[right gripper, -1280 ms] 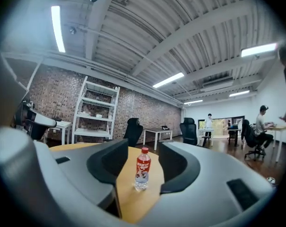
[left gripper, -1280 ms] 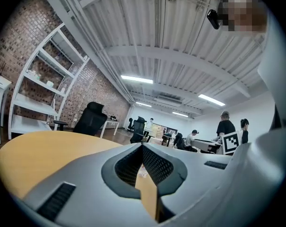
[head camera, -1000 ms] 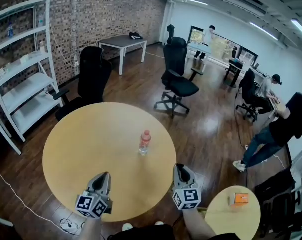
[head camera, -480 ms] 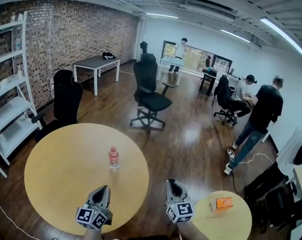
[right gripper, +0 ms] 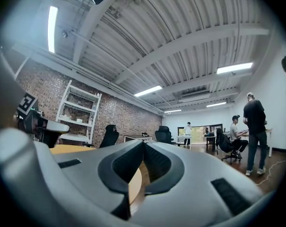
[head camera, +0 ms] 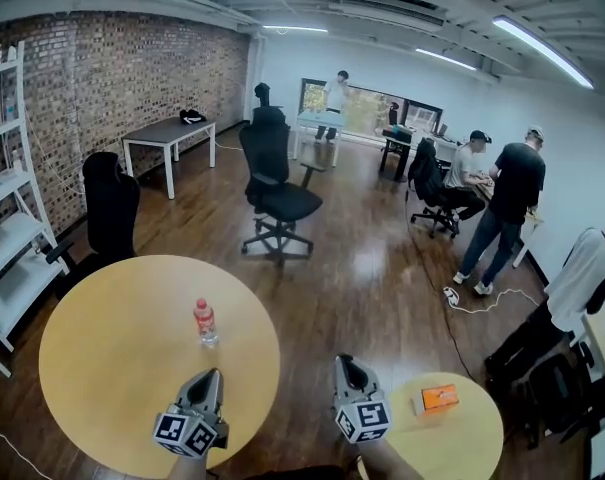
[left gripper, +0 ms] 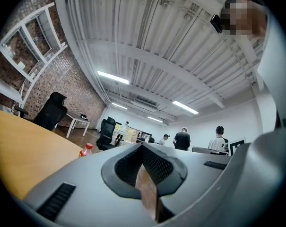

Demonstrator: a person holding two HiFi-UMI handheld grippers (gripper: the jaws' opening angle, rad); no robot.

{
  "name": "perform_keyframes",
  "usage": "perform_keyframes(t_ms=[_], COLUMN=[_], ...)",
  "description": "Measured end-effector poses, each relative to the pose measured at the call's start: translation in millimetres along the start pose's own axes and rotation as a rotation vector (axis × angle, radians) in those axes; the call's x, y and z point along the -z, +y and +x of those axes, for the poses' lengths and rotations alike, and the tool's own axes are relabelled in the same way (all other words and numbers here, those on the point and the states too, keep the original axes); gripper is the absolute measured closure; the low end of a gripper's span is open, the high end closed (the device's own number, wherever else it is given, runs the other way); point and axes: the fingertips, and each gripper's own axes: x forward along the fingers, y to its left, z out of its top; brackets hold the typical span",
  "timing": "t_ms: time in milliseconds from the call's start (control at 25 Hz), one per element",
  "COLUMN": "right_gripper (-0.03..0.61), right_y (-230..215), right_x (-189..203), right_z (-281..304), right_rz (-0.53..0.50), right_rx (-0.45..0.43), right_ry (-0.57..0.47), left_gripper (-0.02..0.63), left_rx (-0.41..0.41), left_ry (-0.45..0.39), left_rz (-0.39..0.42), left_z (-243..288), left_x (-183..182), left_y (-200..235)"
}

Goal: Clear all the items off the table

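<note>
A clear bottle with a red cap and label stands upright on the big round wooden table, right of its middle. My left gripper hovers over the table's near right part, short of the bottle, shut with nothing in it. In the left gripper view the bottle shows just left of the closed left gripper. My right gripper is over the floor between the two tables, also shut and empty. The right gripper view shows the right gripper closed, with the table edge below.
A small round table at the lower right carries an orange box. Black office chairs stand beyond the big table, a white shelf at the left. People stand and sit at the back right.
The head view has swung right and up: the big table and bottle have slid to the left. The right gripper, earlier over the table's right edge, is now over the floor. The bottle has stayed put.
</note>
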Motion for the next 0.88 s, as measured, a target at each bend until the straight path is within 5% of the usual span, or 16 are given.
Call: perform_keyframes(t_ms=[480,880], right_gripper=[0.574,0.574], right_y=[-52.4,-166.9], right_x=[10.8,7.6], right_z=[-44.4,-164.3], right_rz=[0.013,0.014], right_rx=[0.174,0.501], right_ry=[0.038,0.034], left_gripper=[0.612,0.612], left_rx=[0.150,0.433], left_ry=[0.092,0.197], left_rz=[-0.037,-0.059], left_z=[44.9,119.2], left_x=[29.5,87.1], left_y=[-37.9,-162.6])
